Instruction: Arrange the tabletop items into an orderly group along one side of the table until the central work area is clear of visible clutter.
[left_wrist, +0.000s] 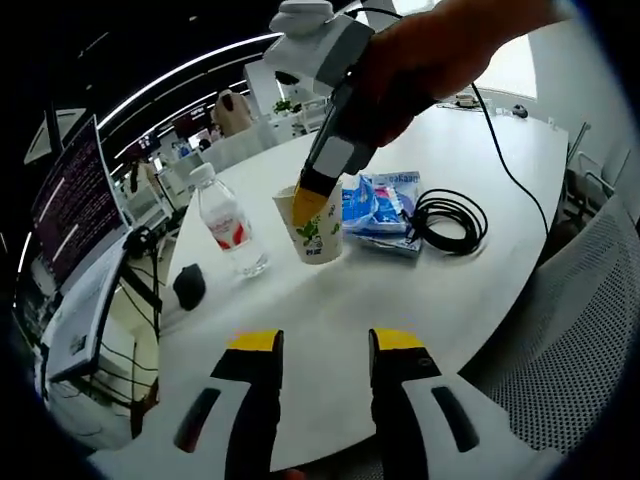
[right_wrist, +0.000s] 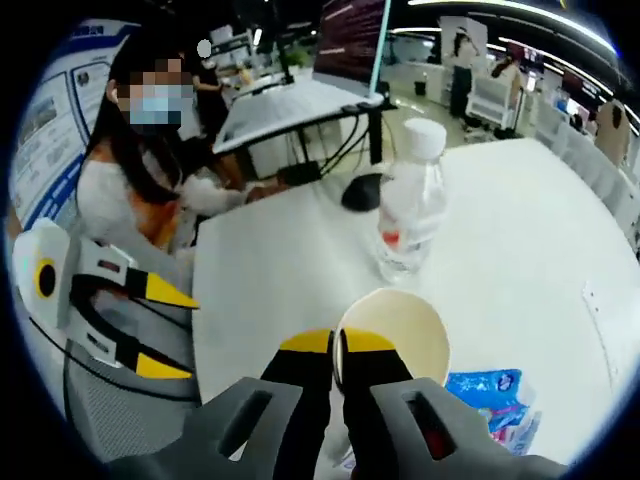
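White surface, cup gripped at its rim by the right gripper.

White surface (left_wrist: 350, 300) curves away to its near edge, bare between the left gripper (left_wrist: 325, 345) and the items; its jaws stand apart, holding nothing. Left to right in the left gripper view: a dark mouse (left_wrist: 188, 286), a water bottle (left_wrist: 230, 222) standing upright, a paper cup (left_wrist: 313, 232), a blue packet (left_wrist: 382, 208) just beside it, a coiled black cable (left_wrist: 447, 222). The right gripper (right_wrist: 336, 343) has its jaws narrow, pinching the cup's rim; the cup looks empty inside. Desks and monitors (left_wrist: 65, 210) fill the room beyond.
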